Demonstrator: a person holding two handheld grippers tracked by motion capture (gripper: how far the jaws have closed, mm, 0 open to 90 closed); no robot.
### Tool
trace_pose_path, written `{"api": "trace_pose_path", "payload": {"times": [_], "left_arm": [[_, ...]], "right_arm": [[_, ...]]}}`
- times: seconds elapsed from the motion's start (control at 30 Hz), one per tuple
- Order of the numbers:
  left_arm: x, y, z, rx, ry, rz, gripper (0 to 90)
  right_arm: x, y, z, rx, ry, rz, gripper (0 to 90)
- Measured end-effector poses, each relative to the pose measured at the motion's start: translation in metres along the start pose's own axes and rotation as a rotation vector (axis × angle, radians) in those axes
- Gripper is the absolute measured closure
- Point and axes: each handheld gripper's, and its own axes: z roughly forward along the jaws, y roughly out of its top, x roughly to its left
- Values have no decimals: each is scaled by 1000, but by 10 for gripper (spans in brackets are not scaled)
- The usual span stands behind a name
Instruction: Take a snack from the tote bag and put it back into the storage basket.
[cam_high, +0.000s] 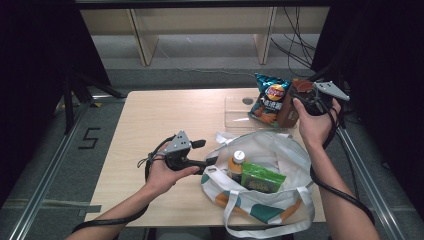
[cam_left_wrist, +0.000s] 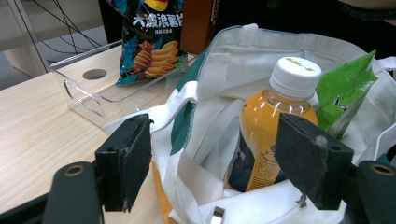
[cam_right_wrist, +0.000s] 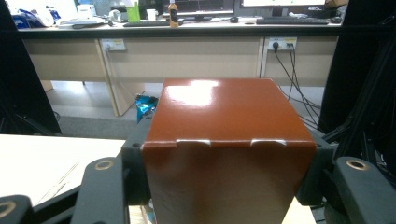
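- Tote bag: white fabric with teal and orange patches, lying open at the near edge of the wooden table, straps trailing toward the person.
- Bag contents: an orange drink bottle with a white cap, upright; a green snack packet just beside it, touching its shoulder in the left gripper view.
- Left gripper: held in the person's left hand at the bag's left rim. In the left gripper view the jaws stand wide apart with nothing between the pads; the bottle and bag opening lie beyond them.
- Clear plastic tray: on the table behind the bag, toward the far right.
- Blue chip bag: standing at the right end of the tray, leaning on the brown box.
- Brown box: upright at the table's far right, touching the chip bag.
- Right gripper: held in the right hand. In the right gripper view the jaws are pressed against both sides of the box, closed onto it.
- Whether the box rests on the table or is lifted cannot be determined.
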Motion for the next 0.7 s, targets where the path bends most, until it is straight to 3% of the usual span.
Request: {"api": "trace_pose_path", "payload": {"times": [0.7], "left_arm": [[0,0,0,6,8,1,268]], "right_arm": [[2,-8,5,26,-18,27,390]]}}
